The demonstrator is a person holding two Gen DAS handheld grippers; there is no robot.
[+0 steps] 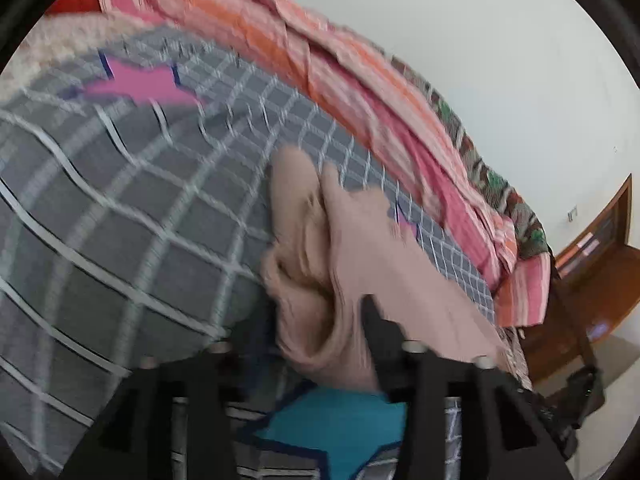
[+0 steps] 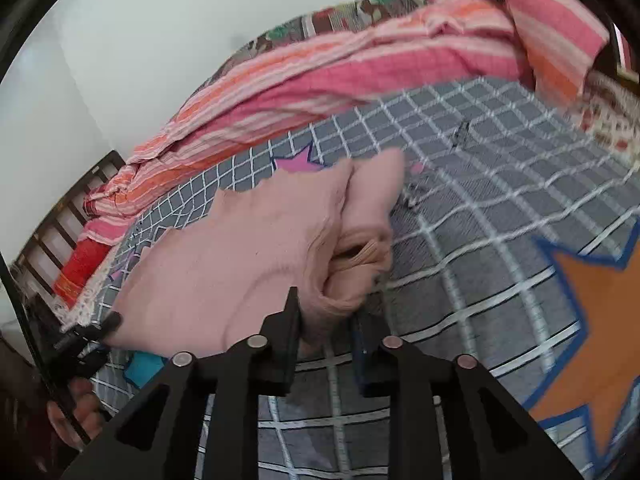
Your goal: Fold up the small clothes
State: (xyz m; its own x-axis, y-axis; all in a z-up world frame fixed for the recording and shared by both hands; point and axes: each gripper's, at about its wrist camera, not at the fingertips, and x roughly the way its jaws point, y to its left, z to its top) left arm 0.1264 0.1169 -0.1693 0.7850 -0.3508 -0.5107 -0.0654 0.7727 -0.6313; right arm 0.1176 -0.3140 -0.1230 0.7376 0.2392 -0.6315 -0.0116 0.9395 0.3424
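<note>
Left gripper: fingers closed onto a bunched edge of the pink garment, which lies crumpled on the grey checked bedsheet. Right gripper: fingers pinch a gathered fold of the same garment. Behind, a pink-and-orange striped blanket lies along the wall.

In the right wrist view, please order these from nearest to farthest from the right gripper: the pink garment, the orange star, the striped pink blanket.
From the right gripper:
1. Pink garment, between the jaws.
2. Orange star printed on the sheet, to the right.
3. Striped pink blanket, at the bed's far edge.
</note>
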